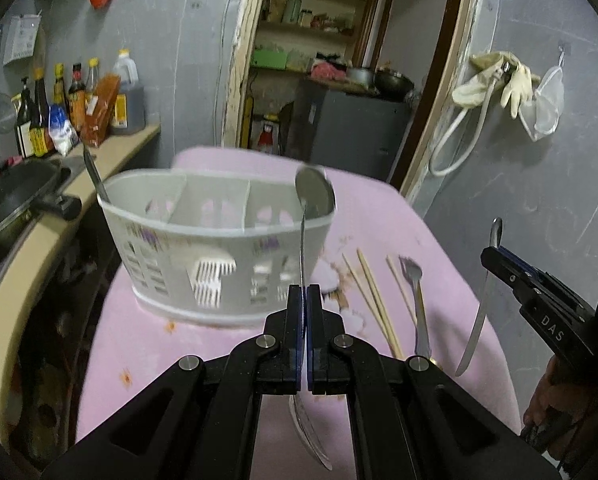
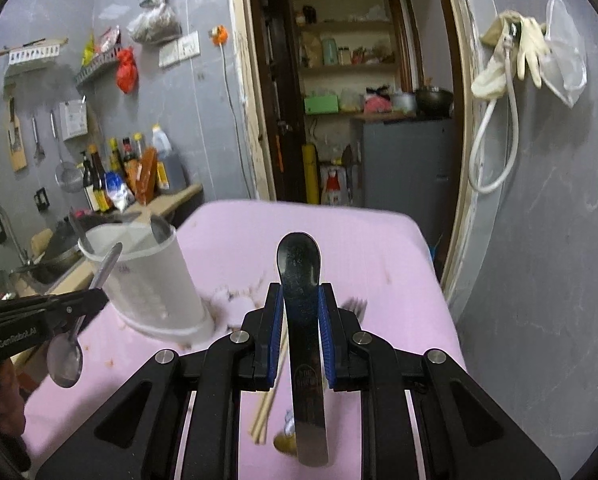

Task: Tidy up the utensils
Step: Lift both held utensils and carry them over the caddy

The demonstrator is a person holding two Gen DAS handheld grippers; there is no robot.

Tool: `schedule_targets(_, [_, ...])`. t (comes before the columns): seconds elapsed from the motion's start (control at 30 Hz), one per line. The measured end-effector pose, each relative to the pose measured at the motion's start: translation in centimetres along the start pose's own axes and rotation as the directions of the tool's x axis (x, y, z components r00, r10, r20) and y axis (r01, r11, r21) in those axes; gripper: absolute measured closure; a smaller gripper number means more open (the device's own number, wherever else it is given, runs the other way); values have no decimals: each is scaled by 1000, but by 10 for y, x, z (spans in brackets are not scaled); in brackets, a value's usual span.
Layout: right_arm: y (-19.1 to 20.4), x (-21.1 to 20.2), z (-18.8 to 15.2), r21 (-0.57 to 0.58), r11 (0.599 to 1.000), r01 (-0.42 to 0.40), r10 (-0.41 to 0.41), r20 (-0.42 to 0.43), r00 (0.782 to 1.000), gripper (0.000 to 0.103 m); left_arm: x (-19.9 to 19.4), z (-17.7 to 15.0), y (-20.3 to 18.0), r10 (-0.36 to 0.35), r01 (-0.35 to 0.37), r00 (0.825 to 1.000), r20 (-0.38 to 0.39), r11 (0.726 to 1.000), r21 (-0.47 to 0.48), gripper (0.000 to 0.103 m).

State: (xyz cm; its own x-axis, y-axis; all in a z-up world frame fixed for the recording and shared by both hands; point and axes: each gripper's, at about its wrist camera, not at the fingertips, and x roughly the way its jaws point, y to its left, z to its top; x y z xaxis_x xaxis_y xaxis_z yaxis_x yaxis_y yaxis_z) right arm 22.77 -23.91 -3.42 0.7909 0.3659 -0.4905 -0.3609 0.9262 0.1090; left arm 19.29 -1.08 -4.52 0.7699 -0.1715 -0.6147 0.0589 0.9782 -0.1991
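My left gripper (image 1: 303, 291) is shut on the thin handle of a steel spoon (image 2: 65, 356). The spoon's bowl hangs below the fingers and its handle points up toward the white utensil caddy (image 1: 203, 240). My right gripper (image 2: 299, 294) is shut on a dark metal spoon (image 2: 299, 256) with its bowl up, held above the pink table. The caddy holds a spoon (image 1: 315, 194) in its right compartment and another utensil (image 1: 93, 176) in its left one. Wooden chopsticks (image 1: 373, 300) and a fork (image 1: 415, 280) lie on the table to the caddy's right.
The pink tablecloth (image 1: 379, 208) carries stains and crumbs near the caddy. A counter (image 1: 111, 156) on the left bears a wok (image 1: 15, 196) and sauce bottles (image 1: 75, 100). A doorway (image 2: 355, 100) opens behind the table, and gloves and a hose (image 1: 499, 76) hang on the grey wall at right.
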Motion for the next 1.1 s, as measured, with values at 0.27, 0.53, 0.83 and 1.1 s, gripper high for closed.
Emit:
schedule_targets(0.27, [20,-7,37,-33,999,-41,44,111,993,88,-24,41,17,-6,11,992,126,999,-36,103])
schedule_targets(0.53, [49,-11,78,-47,984,-170,176,237,956,89,-45,86,59,22,11,964,265,992,-124,103])
schedule_targets(0.83, [90,9,116,-41,942,-334,328,326,886,88,-39,115,123,113,-11,927,358,962,-274,103])
schedule_targets(1.1, [113,44,116,-50,929,-366,365,276,889,88,-16,112,145,99,15,923,373,957,-291,103])
